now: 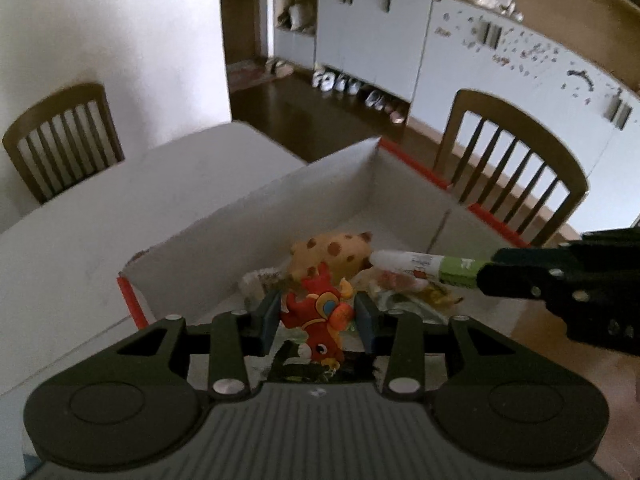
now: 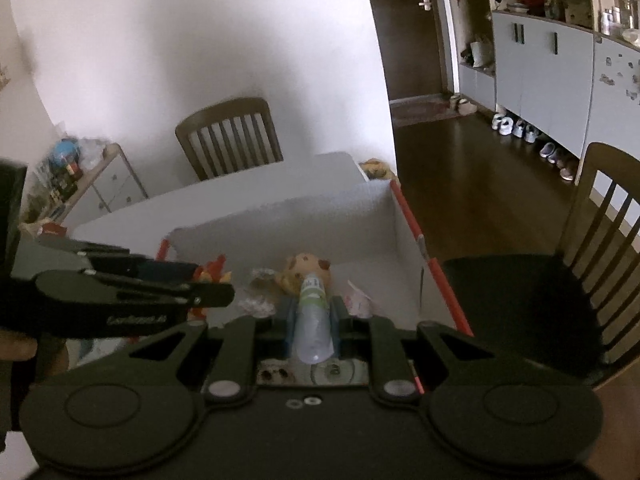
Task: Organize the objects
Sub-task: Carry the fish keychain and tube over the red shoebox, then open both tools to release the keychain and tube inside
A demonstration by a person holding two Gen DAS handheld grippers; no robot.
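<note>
Red toy (image 1: 320, 312), brown-spotted yellow plush (image 1: 332, 254)

White wall (image 2: 192, 40) on the left, a slatted wooden chair (image 2: 230, 136) against it behind the white table (image 1: 80, 216). Another dark chair (image 1: 516, 160) stands at the right. Far back, dark wood floor (image 2: 480, 168), pale cabinets (image 1: 372, 36) with shoes (image 1: 352, 90) lined beneath, and a low drawer unit (image 2: 116, 184) at far left.

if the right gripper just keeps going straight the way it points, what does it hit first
Most likely the spotted plush toy lying in the white box: the bottle held by the right gripper points at it, tip nearly there. Depth is hard to judge.
</note>
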